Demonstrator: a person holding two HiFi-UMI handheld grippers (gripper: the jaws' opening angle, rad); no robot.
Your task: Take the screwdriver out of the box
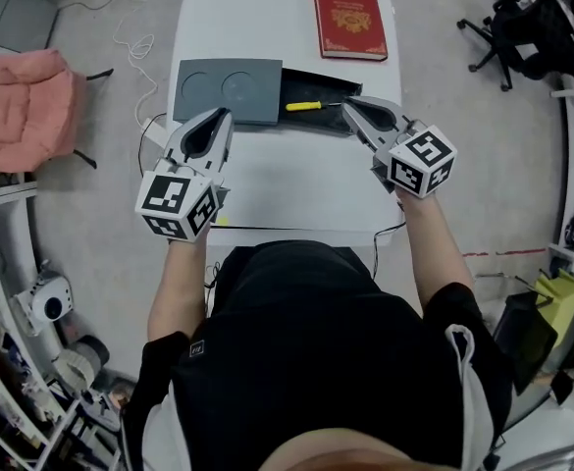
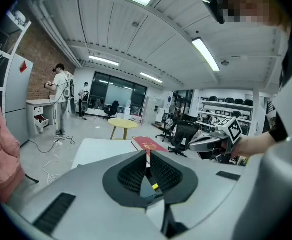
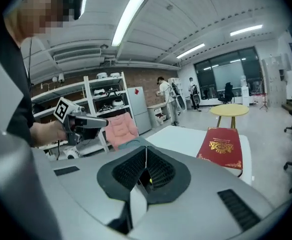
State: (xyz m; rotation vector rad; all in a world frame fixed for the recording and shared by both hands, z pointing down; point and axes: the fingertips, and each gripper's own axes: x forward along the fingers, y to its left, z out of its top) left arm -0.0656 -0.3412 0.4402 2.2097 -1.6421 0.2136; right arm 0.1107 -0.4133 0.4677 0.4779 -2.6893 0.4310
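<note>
A dark grey box (image 1: 228, 90) lies on the white table (image 1: 287, 180), its right part open and black inside. A screwdriver (image 1: 309, 105) with a yellow handle lies in that open part, shaft pointing right. My left gripper (image 1: 225, 114) is shut and empty, its tips over the near edge of the box lid. My right gripper (image 1: 348, 105) is shut and empty too, its tips beside the end of the shaft; contact cannot be told. In the left gripper view, a bit of the yellow handle (image 2: 155, 186) shows behind the closed tips of the left gripper (image 2: 146, 154). The right gripper view shows the right gripper (image 3: 146, 149) closed.
A red book (image 1: 349, 15) lies at the table's far end, beyond the box. A pink padded chair (image 1: 22, 106) stands to the left of the table, with cables on the floor near it. Black office chairs (image 1: 522, 27) stand at the right.
</note>
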